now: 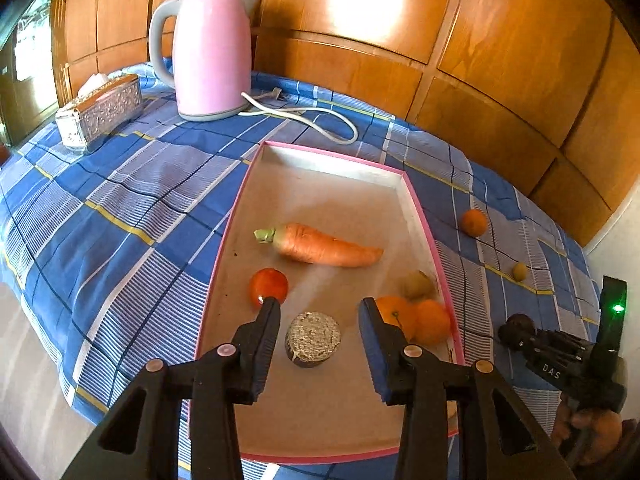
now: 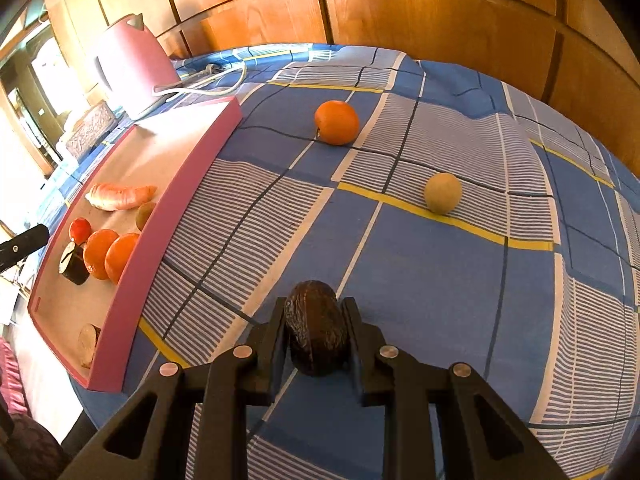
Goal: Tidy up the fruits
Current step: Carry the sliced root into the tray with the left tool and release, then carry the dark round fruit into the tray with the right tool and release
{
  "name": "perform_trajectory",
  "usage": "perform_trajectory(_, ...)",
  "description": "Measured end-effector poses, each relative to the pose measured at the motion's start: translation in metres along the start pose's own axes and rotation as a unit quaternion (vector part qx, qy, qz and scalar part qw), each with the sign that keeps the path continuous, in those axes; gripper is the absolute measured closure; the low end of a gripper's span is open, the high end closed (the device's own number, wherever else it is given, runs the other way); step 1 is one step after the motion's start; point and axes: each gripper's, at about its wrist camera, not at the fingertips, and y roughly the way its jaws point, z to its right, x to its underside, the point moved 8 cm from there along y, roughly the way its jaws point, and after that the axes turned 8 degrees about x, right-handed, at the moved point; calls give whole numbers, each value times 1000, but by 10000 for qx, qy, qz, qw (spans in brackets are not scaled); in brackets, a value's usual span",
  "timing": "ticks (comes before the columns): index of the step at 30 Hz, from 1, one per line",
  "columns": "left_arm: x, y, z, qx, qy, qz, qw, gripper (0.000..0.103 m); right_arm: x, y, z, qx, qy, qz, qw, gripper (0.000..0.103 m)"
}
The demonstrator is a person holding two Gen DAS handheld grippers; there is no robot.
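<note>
A pink-rimmed tray [image 1: 236, 216] lies on the blue checked cloth. It holds a carrot [image 1: 328, 246], a tomato [image 1: 269, 286], two oranges [image 1: 420, 316], a brownish fruit [image 1: 416, 284] and a dark cut piece [image 1: 313, 338]. My left gripper [image 1: 318, 304] hangs over the tray, open, its fingers either side of that piece without touching it. To the right of the tray, my right gripper [image 2: 315, 304] is shut on a dark wrinkled avocado [image 2: 316, 332] just above the cloth. An orange [image 2: 337, 122] and a pale round fruit [image 2: 443, 193] sit loose on the cloth beyond it.
A pink kettle [image 1: 212, 52] with a white cord [image 1: 312, 116] stands behind the tray, and a silver tissue box [image 1: 100, 110] sits at the back left. Wood panelling closes the far side. The table edge drops off at the left and front.
</note>
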Motion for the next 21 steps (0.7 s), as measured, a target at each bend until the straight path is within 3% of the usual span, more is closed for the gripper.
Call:
perform_trajectory(12,-3,-8,8,-34,185,132,9997,58,-1,-3,0,14,91,46,9999,78)
perform_trajectory(21,-2,-9,5,-22,110,132,9998,55,-14,-19,-23,-302,31,185,9994,78)
